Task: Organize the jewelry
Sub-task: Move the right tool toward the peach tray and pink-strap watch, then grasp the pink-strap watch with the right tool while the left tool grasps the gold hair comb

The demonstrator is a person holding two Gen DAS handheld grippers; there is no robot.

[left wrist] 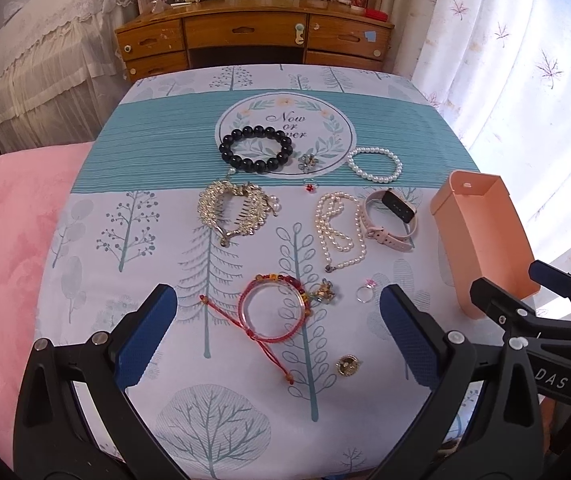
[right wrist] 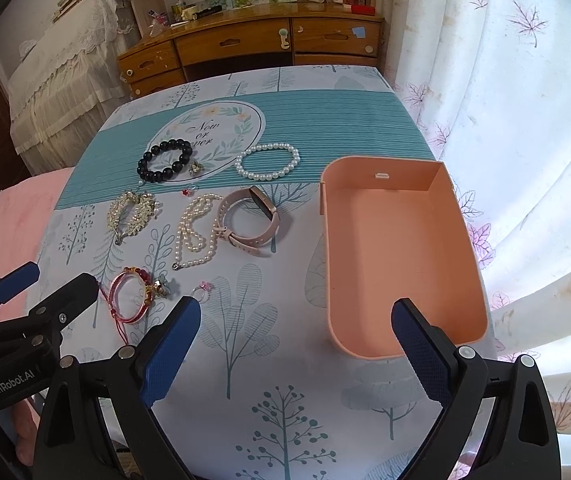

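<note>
On the tablecloth (left wrist: 133, 216): jewelry spread left of the empty pink tray (right wrist: 401, 256). Left gripper (left wrist: 277, 316) wide open above the red bracelet (left wrist: 273, 308); right gripper (right wrist: 297, 328) wide open, empty.

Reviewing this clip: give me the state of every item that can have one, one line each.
Left gripper: open, holding nothing.
Right gripper: open, holding nothing.
Pink tray: upright, nothing in it.
Pink watch: strap buckled into a loop.
Gold hair claw: lying on the tablecloth.
Desk drawers: shut.
</note>
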